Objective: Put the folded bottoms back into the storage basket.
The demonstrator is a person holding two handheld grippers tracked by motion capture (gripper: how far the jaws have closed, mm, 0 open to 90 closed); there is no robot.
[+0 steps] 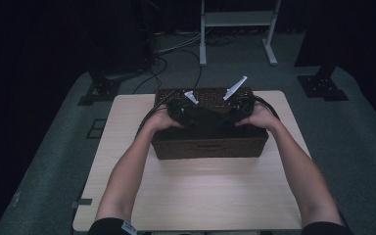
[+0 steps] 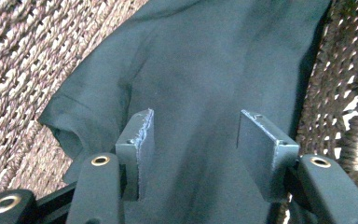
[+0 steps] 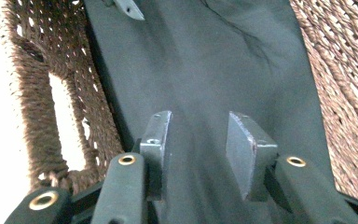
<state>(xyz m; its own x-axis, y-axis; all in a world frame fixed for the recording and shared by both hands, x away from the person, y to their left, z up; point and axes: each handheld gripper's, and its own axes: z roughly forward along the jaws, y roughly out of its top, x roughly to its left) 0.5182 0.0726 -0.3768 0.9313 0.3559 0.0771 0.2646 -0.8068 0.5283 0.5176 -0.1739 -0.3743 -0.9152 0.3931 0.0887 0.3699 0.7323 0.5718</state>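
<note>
My dark shirt (image 2: 205, 70) lies inside the wicker basket (image 1: 210, 147) on the tabletop (image 1: 196, 196). Left tool (image 2: 192, 135) and right tool (image 3: 198, 140) hang released over it. It looks soft, light and limp; I'd pinch an edge fold.

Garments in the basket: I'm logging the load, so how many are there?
1: a dark garment lies in the wicker basket, under the open jaws of both the left gripper and right gripper. Others could be hidden beneath it.
</note>
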